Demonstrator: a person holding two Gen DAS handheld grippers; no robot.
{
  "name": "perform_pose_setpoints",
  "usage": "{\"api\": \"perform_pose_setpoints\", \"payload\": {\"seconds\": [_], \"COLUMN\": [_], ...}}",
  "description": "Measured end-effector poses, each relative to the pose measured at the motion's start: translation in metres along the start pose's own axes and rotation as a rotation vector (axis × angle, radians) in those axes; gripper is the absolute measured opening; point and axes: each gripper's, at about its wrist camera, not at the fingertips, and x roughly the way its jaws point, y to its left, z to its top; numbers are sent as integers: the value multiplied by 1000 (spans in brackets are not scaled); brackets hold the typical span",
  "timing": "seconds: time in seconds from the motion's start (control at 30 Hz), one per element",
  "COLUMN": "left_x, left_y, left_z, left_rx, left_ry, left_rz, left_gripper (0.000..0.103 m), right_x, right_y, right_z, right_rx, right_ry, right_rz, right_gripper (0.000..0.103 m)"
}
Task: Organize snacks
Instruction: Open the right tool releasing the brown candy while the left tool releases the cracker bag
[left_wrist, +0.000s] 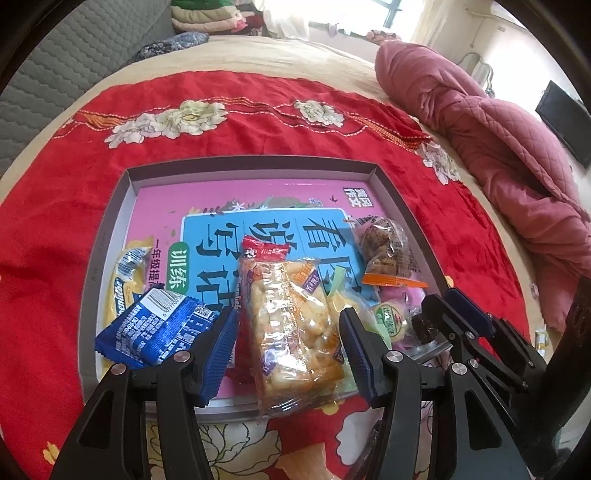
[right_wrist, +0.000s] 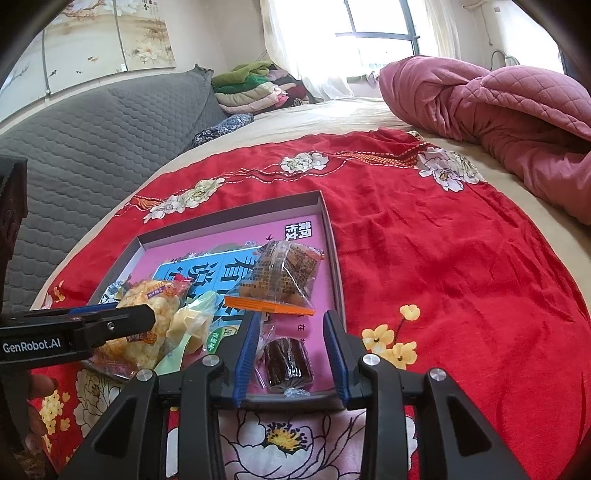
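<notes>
The left gripper (left_wrist: 290, 338) is standing spread around a clear cracker pack (left_wrist: 291, 328), its pads apart from the wrapper; the pack is lying in the grey tray (left_wrist: 110, 229) on a red cloth (left_wrist: 258, 122); the right gripper (right_wrist: 291, 350) is standing spread around a dark sweet (right_wrist: 286, 360), not pinching it; a blue packet (left_wrist: 159, 332) is lying at the tray's left; a brown snack bag (right_wrist: 284, 273) is resting further back.

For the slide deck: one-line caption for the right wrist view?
Right tongs open around a dark wrapped snack in the grey tray.
</notes>
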Motion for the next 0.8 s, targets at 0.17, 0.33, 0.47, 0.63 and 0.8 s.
{"api": "perform_pose_setpoints", "payload": {"seconds": [0.17,0.33,0.47,0.63,0.8], "left_x": [-5,-13,-21,-30,-38], "left_y": [5,8,8,10,10], "left_z": [0,1,1,1,-1], "left_rx": [-18,-25,-26,-24,-12], "left_ry": [-8,-22,-29,-40,-43], "left_rz": [-2,-10,-24,-41,-52], "left_gripper": [63,64,65,65,68], "right_x": [-2,-5,-10,-17,-23], "right_y": [0,0,2,6,9], "right_z": [1,2,3,4,3], "right_rx": [-1,1,-8,-21,-27], "right_ry": [-6,-16,-22,-31,-36], "right_rz": [1,7,7,7,4], "right_gripper": [39,41,42,43,44]}}
